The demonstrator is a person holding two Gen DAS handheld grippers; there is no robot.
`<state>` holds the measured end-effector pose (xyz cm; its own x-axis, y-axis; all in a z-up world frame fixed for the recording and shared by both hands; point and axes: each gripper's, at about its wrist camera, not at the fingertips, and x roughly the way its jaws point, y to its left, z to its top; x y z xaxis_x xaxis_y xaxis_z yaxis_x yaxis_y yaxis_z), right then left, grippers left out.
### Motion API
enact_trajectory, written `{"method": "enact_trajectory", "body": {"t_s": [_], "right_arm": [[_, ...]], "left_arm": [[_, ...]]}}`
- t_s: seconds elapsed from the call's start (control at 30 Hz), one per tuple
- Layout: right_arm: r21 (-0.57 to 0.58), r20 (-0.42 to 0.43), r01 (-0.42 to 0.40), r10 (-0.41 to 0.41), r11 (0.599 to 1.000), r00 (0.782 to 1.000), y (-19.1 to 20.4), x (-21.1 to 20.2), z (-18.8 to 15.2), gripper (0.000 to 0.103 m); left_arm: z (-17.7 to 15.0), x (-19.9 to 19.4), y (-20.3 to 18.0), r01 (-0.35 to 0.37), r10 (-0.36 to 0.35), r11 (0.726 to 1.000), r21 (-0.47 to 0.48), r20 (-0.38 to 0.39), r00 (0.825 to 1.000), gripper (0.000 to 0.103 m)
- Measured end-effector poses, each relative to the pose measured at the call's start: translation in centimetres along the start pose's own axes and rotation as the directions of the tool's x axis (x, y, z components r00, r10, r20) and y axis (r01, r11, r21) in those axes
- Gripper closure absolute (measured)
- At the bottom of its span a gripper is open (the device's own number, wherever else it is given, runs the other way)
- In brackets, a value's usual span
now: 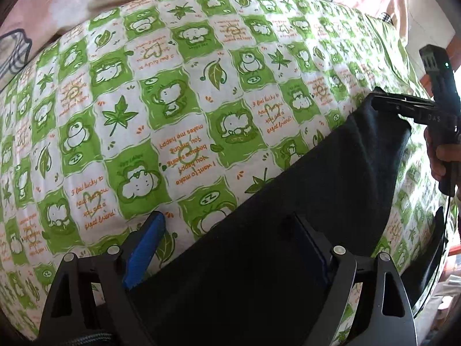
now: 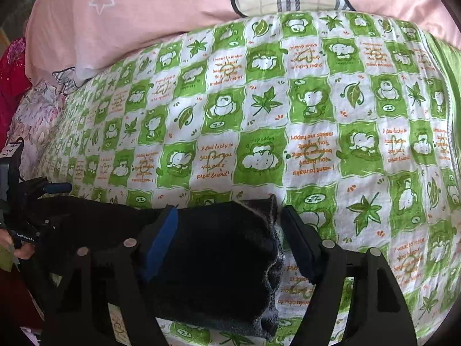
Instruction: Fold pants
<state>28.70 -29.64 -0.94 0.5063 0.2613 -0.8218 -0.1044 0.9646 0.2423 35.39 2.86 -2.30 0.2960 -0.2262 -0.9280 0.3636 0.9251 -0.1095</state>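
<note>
Left wrist view: one pair of black pants (image 1: 302, 216) on the green-checked quilt (image 1: 173, 101), long axis running from the left gripper (image 1: 230, 222), jaws wide, to the right gripper (image 1: 403, 106) at the far end.

Right wrist view: right gripper (image 2: 227, 222) wide astride one pants end (image 2: 219, 259); left gripper (image 2: 34, 201) opposite, grip unclear.

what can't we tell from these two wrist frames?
- Pants shape: left view cuts them off at the bottom edge, and the dark cloth shows no fold lines.
- Left gripper contact: fingers spread wide, but black cloth hides whether they touch it.
- Right gripper contact: jaws apart around the pants end; contact unclear.
- Quilt under the pants: covered.
</note>
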Motion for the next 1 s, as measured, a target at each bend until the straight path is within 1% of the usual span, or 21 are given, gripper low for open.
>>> {"method": "enact_trajectory", "body": {"t_s": [0.03,0.07,0.1,0.13,0.17,0.2,0.23,0.3,0.37,0.47,0.57,0.77,0.9,1.0], "right_arm": [[-0.007,0.001,-0.002,0.002,1.0,1.0,0.1,0.0,0.0,0.052],[-0.01,-0.003,-0.009,0.009,1.0,1.0,0.1,0.0,0.1,0.063],[-0.009,-0.005,-0.014,0.014,1.0,1.0,0.1,0.0,0.2,0.069],[-0.007,-0.004,-0.014,0.014,1.0,1.0,0.1,-0.1,0.3,0.082],[-0.002,0.001,-0.017,0.017,1.0,1.0,0.0,-0.3,0.3,0.091],[0.007,0.013,-0.029,0.029,1.0,0.999,-0.1,-0.9,0.1,0.091],[0.012,0.019,-0.039,0.039,0.999,0.999,-0.2,-1.2,0.1,0.091],[0.013,0.046,-0.061,0.06,0.998,0.997,-0.4,-2.7,-0.6,0.092],[0.007,0.075,-0.081,0.08,0.997,0.994,-0.4,-4.3,-1.5,0.092],[-0.001,0.11,-0.121,0.121,0.993,0.987,-0.4,-6.8,-3.0,0.093],[-0.023,0.136,-0.138,0.14,0.99,0.981,-0.1,-9.3,-5.2,0.093],[-0.095,0.163,-0.13,0.144,0.987,0.976,0.6,-12.9,-9.9,0.093],[-0.123,0.16,-0.105,0.124,0.987,0.979,0.7,-14.1,-13.0,0.093],[-0.123,0.154,-0.092,0.111,0.988,0.982,0.6,-14.7,-14.8,0.093]], "left_arm": [[0.0,0.0,-0.1,0.007,-0.007,1.0,0.006,0.001,1.0,0.024],[0.0,-0.1,-0.2,0.022,-0.022,1.0,0.01,0.0,1.0,0.034],[0.0,-0.1,-0.4,0.029,-0.029,1.0,0.013,0.0,1.0,0.04],[0.0,-0.3,-0.5,0.038,-0.038,0.999,0.016,-0.002,0.999,0.058],[0.1,-0.4,-0.6,0.062,-0.062,0.998,0.015,-0.005,0.998,0.084],[-0.2,-0.8,-0.6,0.103,-0.103,0.995,0.002,-0.013,0.995,0.092],[-0.3,-1.1,-0.7,0.119,-0.119,0.993,-0.01,-0.011,0.993,0.094],[-0.8,-2.0,-1.1,0.116,-0.115,0.993,-0.006,0.013,0.993,0.096],[-1.7,-3.2,-1.6,0.128,-0.128,0.992,-0.005,0.035,0.991,0.098],[-3.5,-5.3,-2.9,0.14,-0.14,0.99,0.012,0.073,0.987,0.098],[-5.7,-7.2,-4.3,0.142,-0.144,0.99,0.02,0.097,0.985,0.098],[-10.3,-9.7,-7.4,0.161,-0.162,0.987,0.018,0.125,0.979,0.099],[-13.2,-10.7,-9.1,0.181,-0.182,0.983,0.024,0.131,0.974,0.099],[-15.2,-11.2,-10.5,0.194,-0.196,0.981,0.028,0.131,0.972,0.099]]}}
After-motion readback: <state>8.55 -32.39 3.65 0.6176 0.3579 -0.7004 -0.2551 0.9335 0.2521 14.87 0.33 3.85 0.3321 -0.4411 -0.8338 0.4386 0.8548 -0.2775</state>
